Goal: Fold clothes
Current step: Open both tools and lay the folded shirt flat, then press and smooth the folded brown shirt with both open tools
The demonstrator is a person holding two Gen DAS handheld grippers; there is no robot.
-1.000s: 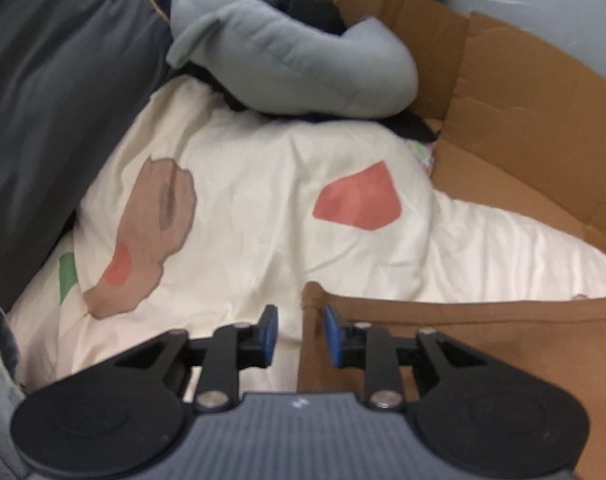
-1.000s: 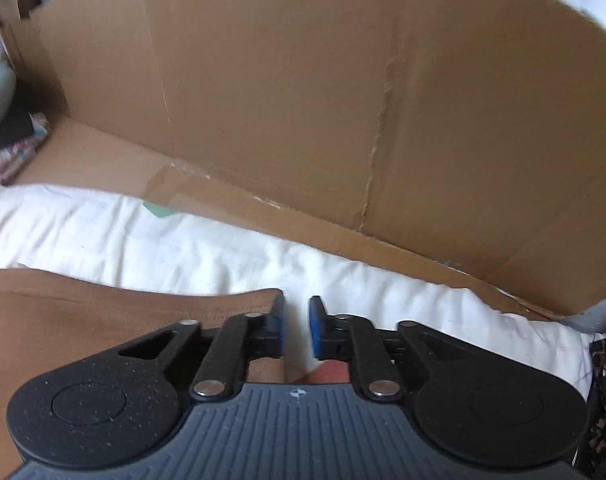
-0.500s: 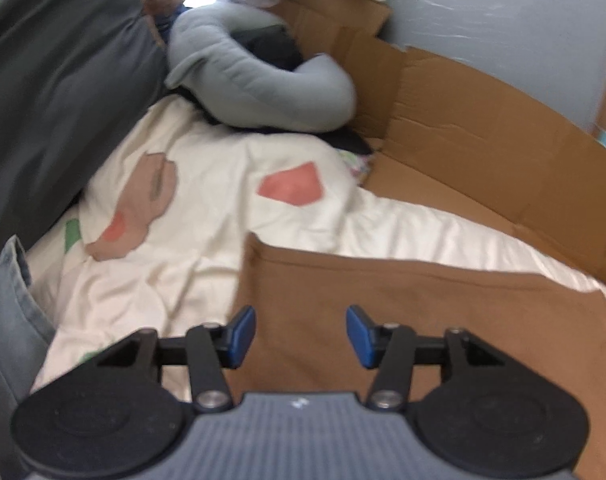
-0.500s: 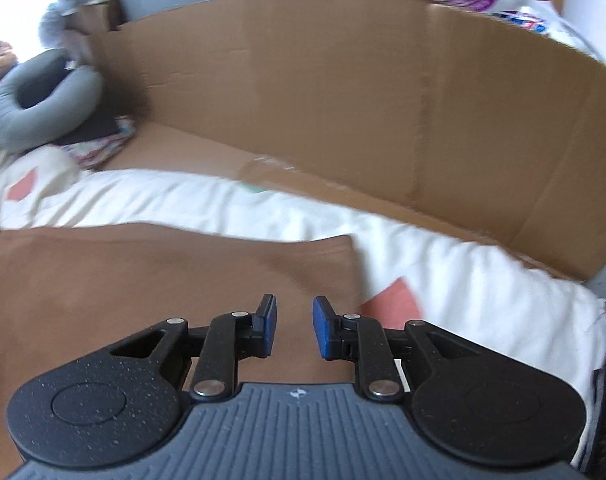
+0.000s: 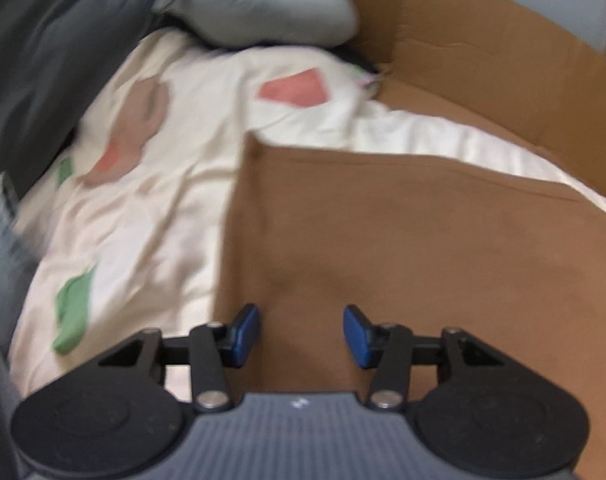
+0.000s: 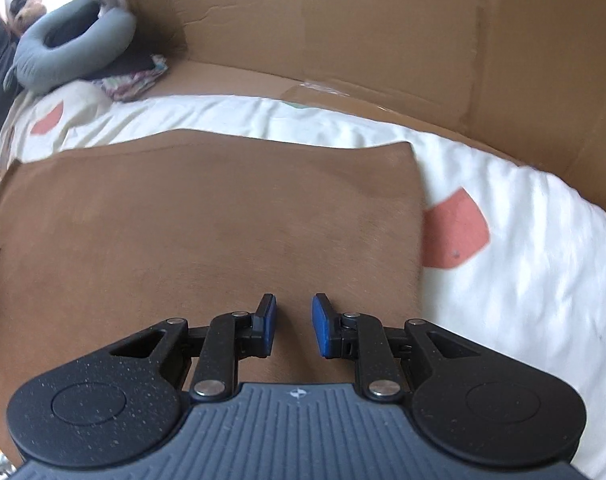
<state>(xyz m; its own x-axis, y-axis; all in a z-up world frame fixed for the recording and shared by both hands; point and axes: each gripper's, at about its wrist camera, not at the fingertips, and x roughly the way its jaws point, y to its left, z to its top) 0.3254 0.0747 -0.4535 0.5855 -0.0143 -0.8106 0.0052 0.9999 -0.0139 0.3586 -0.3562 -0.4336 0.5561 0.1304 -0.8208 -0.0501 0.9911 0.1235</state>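
Brown garment (image 6: 207, 216) spread flat on cream patterned bedding (image 5: 143, 208) beside cardboard wall (image 6: 383, 20), beneath left gripper (image 5: 301, 334) and right gripper (image 6: 294, 330), both released, jaws apart, grasping nothing.

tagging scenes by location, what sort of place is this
Probably a bedroom, on a bed: a patterned white duvet under the brown garment, a grey curved pillow at the head, and cardboard propped alongside.
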